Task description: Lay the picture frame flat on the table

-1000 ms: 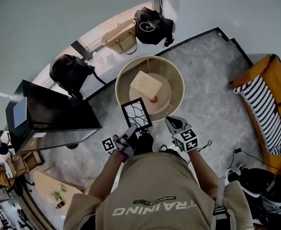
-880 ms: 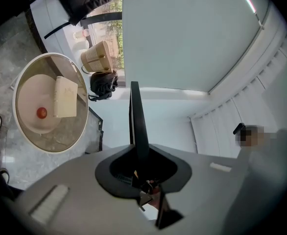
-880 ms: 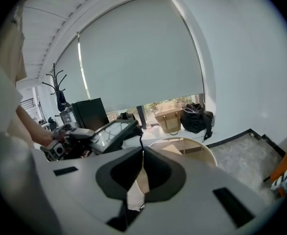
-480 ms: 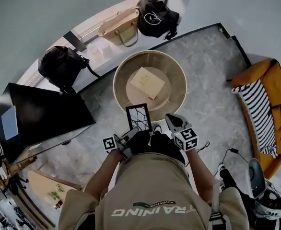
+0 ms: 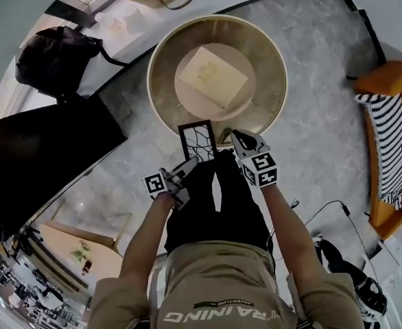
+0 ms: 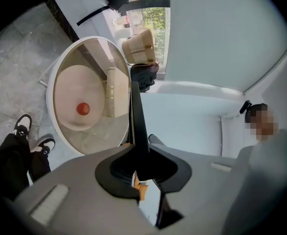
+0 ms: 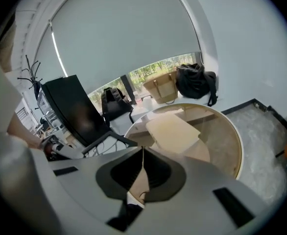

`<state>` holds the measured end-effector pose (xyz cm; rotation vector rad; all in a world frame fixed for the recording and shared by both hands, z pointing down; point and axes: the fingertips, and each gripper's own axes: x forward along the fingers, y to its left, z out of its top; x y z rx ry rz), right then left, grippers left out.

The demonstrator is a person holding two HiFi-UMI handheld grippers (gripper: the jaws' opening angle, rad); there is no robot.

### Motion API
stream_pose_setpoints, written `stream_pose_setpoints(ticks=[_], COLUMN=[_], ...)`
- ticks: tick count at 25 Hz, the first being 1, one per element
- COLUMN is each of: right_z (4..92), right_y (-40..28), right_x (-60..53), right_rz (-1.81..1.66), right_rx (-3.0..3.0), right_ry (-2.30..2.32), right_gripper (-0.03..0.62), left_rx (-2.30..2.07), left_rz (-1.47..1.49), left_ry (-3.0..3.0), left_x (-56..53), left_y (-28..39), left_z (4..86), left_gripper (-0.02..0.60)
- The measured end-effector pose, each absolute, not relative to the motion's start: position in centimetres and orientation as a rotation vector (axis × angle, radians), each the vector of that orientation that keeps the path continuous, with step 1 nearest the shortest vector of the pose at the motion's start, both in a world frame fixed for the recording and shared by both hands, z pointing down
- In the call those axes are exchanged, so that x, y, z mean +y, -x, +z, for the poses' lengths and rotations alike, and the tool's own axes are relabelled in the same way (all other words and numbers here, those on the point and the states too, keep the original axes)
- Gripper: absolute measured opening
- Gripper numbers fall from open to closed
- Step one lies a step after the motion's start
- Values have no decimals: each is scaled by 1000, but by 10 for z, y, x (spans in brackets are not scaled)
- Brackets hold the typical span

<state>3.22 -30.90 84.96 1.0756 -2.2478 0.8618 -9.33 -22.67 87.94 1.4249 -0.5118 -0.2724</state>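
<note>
The picture frame (image 5: 197,141) is black with a white, branch-patterned picture. It stands nearly upright over the near rim of the round glass-topped table (image 5: 278,67). My left gripper (image 5: 189,164) is shut on its lower edge. In the left gripper view the frame (image 6: 135,116) rises edge-on as a thin black bar out of the left gripper (image 6: 138,160). My right gripper (image 5: 237,139) hovers just right of the frame without touching it. In the right gripper view the right gripper (image 7: 142,155) has its jaws together with nothing in them.
A beige box (image 5: 211,77) and a small red ball (image 6: 83,108) lie on the shelf under the glass. A large black screen (image 5: 43,149) stands at the left. Bags (image 5: 50,53) sit along the wall. An orange chair with a striped cushion (image 5: 393,136) is at the right.
The person has stepped closer to the table, which now looks larger. The left gripper still grips the frame and has carried it forward to the near rim, with the right gripper alongside.
</note>
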Motion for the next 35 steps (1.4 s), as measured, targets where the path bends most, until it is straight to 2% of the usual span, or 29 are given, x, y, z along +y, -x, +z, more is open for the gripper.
stream_pose_setpoints(ticks=[4,9,23,35], right_z=[912,950,981,999], right_y=[-36,-38,-20,-28], right_x=[-321,-332,-317,-305], right_rz=[804,804,880,915], right_rx=[-2230,-2228,-2236,-2205], right_ry=[-1083,-1109,-1098,-1108], right_gripper=[9,9,9,9], left_rx=[-545,-550,-553,-732], left_rz=[-312,-298,-267,31], left_ry=[-1384,-1389,-1337,-1389], left_x=[-254,-279,-261,-258], left_y=[86,79,72,72], left_z=[936,968,1001,1037], left_gripper=[54,54,54,55])
